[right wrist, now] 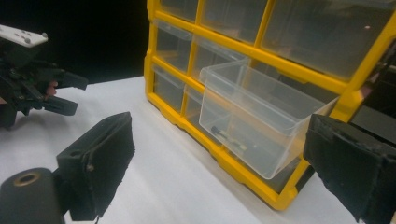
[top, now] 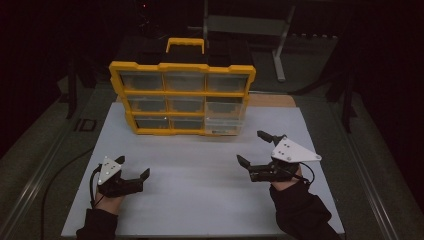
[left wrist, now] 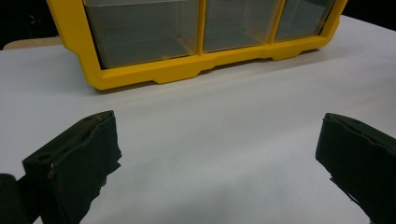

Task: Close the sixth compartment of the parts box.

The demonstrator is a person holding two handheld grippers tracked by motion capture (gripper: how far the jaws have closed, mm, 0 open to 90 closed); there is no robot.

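Observation:
A yellow organizer cabinet (top: 182, 92) with clear drawers stands upright at the back of the white table (top: 200, 190). Its lower right drawer (top: 224, 119) is pulled part way out; in the right gripper view this drawer (right wrist: 252, 107) juts forward with a small dark item (right wrist: 228, 136) at its bottom. My left gripper (top: 133, 166) rests open at the front left, its jaws wide apart facing the cabinet's bottom row (left wrist: 187, 70). My right gripper (top: 251, 147) is open at the front right, a short way in front of the drawer. Both hold nothing.
A grey metal stand (top: 280, 45) is behind the table on the dark floor. A strip of wooden board (top: 272, 100) shows beside the cabinet. Bare white table lies between both grippers and the cabinet. The left gripper (right wrist: 65, 93) appears far left in the right gripper view.

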